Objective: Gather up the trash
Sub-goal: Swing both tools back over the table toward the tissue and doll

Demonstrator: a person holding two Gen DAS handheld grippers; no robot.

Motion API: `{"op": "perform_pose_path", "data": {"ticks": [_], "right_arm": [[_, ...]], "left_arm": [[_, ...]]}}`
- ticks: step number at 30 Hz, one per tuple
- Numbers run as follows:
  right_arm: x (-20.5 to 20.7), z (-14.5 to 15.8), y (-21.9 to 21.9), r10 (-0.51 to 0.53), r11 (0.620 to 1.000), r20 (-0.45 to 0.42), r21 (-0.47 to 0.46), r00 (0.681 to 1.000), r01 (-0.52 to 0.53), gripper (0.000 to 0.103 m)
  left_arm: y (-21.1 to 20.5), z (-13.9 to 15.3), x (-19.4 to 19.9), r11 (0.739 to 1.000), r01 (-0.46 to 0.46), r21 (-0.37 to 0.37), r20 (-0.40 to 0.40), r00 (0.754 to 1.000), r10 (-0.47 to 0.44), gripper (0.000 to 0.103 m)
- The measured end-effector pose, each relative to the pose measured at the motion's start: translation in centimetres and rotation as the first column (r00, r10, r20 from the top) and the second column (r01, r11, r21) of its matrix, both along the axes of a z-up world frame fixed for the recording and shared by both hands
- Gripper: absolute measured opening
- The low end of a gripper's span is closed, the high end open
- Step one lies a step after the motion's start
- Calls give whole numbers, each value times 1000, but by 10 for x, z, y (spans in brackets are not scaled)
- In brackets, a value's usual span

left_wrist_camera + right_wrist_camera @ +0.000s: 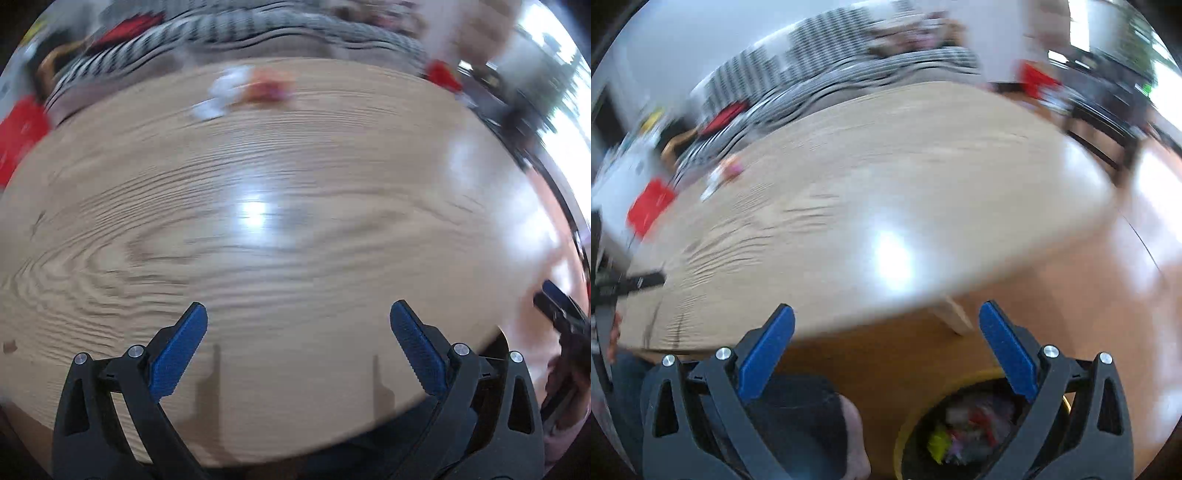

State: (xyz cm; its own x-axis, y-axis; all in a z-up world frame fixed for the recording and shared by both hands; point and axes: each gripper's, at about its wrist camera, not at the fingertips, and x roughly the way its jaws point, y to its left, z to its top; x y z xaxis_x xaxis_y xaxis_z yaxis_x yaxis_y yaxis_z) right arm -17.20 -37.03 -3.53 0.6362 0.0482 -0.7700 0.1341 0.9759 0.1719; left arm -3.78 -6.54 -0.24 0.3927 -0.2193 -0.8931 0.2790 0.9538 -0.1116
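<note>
A blurred heap of trash, white paper point(225, 92) beside an orange-red wrapper point(267, 88), lies near the far edge of the wooden table point(295, 240). My left gripper point(298, 321) hangs open over the near part of the table with nothing between its blue pads. In the right wrist view the same trash point(726, 171) shows small at the table's far left. My right gripper point(886, 321) is open and empty, above the table's near edge and the floor. Below it stands a yellow-rimmed bin point(905, 439) holding several colourful scraps point(964, 428).
A striped sofa point(229, 29) runs behind the table. Red objects point(22, 133) sit at the far left, another point(1034, 79) at the far right. The person's foot point(855, 443) and dark trouser leg are next to the bin. The other gripper point(561, 310) shows at the right edge.
</note>
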Motion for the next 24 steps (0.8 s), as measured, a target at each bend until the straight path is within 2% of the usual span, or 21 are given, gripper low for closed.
{"op": "perform_pose_path", "data": {"ticks": [2, 5, 9, 11, 12, 16, 21, 24], "right_arm": [[32, -5, 34, 93, 994, -38, -53, 995, -95, 97], [67, -8, 68, 160, 978, -67, -122, 985, -168, 97], [111, -11, 100, 230, 953, -109, -177, 967, -246, 97], [129, -15, 110, 281, 939, -103, -175, 954, -296, 98], [140, -16, 115, 306, 931, -102, -174, 947, -320, 98], [192, -18, 128, 371, 907, -100, -175, 923, -383, 98], [239, -16, 138, 426, 881, -121, -171, 897, -441, 98], [264, -16, 146, 465, 860, -125, -171, 876, -481, 98]], "left_arm": [[20, -8, 16, 999, -39, 0, -15, 999, 39, 96], [32, -19, 37, 999, -46, -4, -36, 998, 46, 96], [32, -23, 57, 999, -15, 40, 11, 1000, 14, 96], [29, -26, 74, 997, 1, 78, 21, 1000, -3, 96], [25, -28, 85, 993, 21, 120, 31, 999, -24, 97], [25, -28, 120, 989, 96, 114, 58, 993, -103, 97], [32, -26, 169, 993, 57, 100, 90, 994, -66, 97], [26, -27, 184, 993, 71, 97, 117, 990, -82, 98]]}}
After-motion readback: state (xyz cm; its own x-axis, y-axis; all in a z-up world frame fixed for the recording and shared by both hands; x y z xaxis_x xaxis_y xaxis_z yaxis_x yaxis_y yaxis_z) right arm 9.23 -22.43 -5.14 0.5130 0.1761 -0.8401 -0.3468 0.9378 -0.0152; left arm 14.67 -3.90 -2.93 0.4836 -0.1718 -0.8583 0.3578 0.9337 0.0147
